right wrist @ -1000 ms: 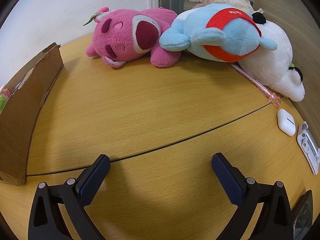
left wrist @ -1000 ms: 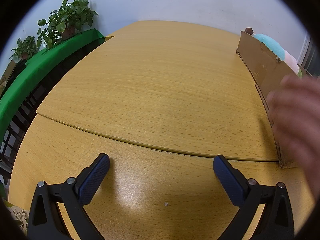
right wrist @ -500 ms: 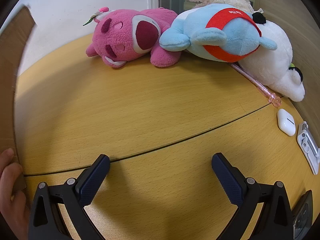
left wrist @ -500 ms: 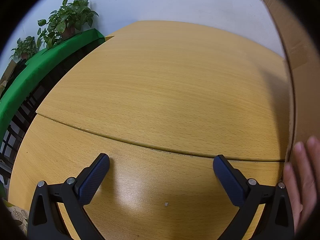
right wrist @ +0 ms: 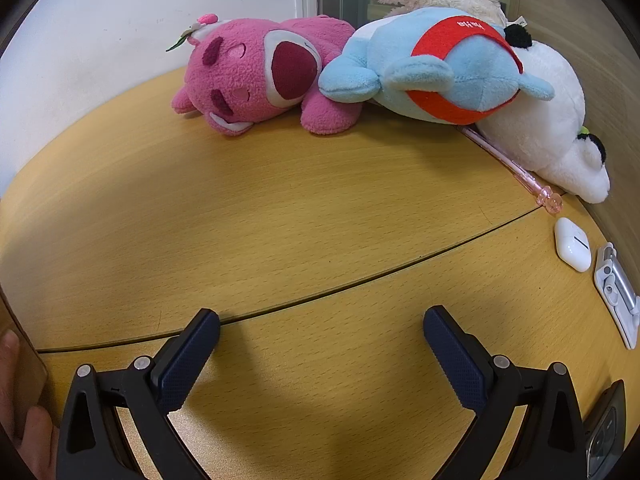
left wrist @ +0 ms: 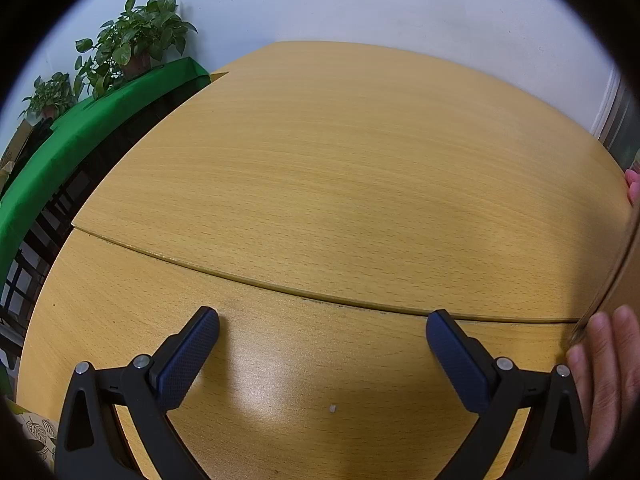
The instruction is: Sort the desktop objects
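My right gripper (right wrist: pixel 321 326) stands open low over the wooden table (right wrist: pixel 280 216), nothing between its fingers. Beyond it at the far edge lie a pink plush bear (right wrist: pixel 260 76), a blue plush with a red band (right wrist: pixel 436 68) and a white plush (right wrist: pixel 548 120). A pink pen (right wrist: pixel 516 168) sticks out from under the white plush. A white earbud case (right wrist: pixel 573 244) and a white clip-like gadget (right wrist: pixel 616 292) lie at the right. My left gripper (left wrist: pixel 322 326) is open too, over bare table (left wrist: pixel 340 184). A hand (left wrist: pixel 612 380) holds a cardboard box (left wrist: pixel 628 276) at the far right edge.
Potted plants (left wrist: pixel 132 40) stand on a green-covered ledge (left wrist: pixel 92 120) left of the table. A dark device (right wrist: pixel 604 436) lies at the right view's lower right corner. The hand (right wrist: pixel 24 420) with the cardboard box (right wrist: pixel 24 368) shows at that view's lower left edge.
The hand has lifted the cardboard box off the table and carried it toward the near side, between the two grippers. Both grippers stayed still and open.
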### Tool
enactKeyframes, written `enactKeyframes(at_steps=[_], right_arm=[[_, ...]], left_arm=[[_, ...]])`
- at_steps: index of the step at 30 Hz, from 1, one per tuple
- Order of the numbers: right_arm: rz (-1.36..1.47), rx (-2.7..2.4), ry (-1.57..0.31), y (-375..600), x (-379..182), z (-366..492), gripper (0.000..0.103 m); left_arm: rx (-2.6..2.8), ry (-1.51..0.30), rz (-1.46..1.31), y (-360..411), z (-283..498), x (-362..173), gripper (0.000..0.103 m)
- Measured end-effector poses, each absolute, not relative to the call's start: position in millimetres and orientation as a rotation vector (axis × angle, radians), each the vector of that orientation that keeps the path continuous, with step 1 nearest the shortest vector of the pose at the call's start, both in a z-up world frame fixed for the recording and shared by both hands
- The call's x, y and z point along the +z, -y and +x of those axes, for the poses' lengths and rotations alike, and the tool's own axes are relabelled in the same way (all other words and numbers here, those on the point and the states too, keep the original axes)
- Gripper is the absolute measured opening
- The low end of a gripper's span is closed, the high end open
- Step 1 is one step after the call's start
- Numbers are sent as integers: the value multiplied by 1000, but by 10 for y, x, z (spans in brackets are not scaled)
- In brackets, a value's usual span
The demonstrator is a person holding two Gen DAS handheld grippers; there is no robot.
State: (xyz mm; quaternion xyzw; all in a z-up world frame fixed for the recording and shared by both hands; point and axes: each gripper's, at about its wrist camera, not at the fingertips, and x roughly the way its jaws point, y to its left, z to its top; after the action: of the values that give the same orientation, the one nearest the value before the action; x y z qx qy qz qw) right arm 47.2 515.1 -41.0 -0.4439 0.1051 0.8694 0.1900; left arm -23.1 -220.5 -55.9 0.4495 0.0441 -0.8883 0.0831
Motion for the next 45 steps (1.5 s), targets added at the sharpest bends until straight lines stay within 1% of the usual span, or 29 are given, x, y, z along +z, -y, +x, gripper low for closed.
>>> enactKeyframes(at_steps=[23, 45], right_arm=[[-1242, 2446, -297, -5070, -509, 466, 103], [-1243, 2446, -297, -5084, -489, 534, 103]], left_arm=[[-2653, -131, 1343, 2202, -237, -551, 103], [-2654, -129, 1342, 2199, -239, -550, 103]])
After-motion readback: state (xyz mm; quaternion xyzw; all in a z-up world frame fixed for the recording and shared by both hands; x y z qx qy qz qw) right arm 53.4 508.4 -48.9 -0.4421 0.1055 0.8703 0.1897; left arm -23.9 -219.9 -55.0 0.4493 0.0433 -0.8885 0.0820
